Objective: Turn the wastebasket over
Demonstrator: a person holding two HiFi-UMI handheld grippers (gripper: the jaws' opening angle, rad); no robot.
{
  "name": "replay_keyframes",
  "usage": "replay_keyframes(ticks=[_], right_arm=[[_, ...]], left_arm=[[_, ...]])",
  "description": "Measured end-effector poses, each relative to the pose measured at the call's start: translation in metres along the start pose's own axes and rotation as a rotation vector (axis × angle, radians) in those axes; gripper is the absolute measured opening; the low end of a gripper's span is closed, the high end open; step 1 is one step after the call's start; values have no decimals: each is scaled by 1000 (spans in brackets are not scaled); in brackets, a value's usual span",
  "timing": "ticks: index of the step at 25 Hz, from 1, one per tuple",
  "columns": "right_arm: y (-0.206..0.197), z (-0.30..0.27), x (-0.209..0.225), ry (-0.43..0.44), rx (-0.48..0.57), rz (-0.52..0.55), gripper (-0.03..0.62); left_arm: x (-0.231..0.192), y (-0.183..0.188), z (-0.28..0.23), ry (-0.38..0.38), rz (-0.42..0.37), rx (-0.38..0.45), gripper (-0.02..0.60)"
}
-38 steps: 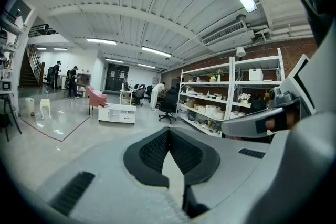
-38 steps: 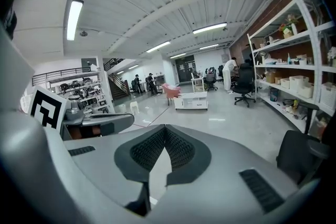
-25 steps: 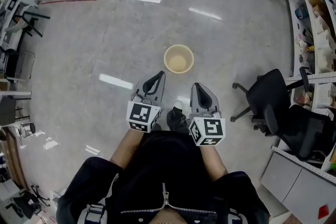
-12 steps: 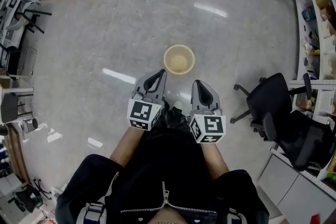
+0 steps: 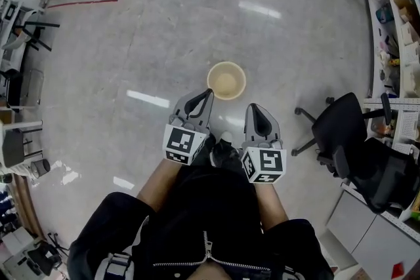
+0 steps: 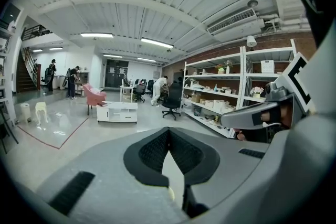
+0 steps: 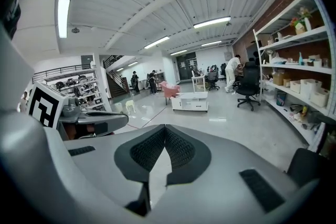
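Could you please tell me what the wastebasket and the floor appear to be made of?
Wastebasket: probably plastic, cream and matte, judging by its smooth, thin, even rim. Floor: possibly polished concrete or stone-look tile, mottled grey and glossy, with bright streaks reflecting off it.

Workshop-office: stocked shelving (image 6: 215, 104), swivel chairs (image 5: 330, 120)

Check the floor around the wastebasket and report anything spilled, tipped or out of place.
Nothing stands out. The wastebasket stands upright on the floor, mouth up, with no spill around it. The left gripper and right gripper are both shut and empty.
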State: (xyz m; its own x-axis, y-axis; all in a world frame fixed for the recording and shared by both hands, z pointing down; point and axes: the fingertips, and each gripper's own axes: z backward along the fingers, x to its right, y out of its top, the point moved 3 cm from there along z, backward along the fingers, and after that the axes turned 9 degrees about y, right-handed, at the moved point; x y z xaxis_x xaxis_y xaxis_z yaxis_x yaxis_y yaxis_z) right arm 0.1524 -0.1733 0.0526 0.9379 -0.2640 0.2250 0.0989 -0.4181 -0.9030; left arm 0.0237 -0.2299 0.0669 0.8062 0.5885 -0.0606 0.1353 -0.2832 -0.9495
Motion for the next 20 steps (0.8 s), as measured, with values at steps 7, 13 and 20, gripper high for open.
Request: replay_keyframes(ticks=[7,13,20], right_arm=[[-2,-41,-7,-42,-11,19,10],[5,-56,-1,-59,9,45,9],[-10,-60,17,-51,30,50,9]], left_arm=[[-38,-14,-23,-61,-14,-16,6],[-54,-9,-34,-80,-60,0,6],[-48,-28,-41,-60,-104,14,5]])
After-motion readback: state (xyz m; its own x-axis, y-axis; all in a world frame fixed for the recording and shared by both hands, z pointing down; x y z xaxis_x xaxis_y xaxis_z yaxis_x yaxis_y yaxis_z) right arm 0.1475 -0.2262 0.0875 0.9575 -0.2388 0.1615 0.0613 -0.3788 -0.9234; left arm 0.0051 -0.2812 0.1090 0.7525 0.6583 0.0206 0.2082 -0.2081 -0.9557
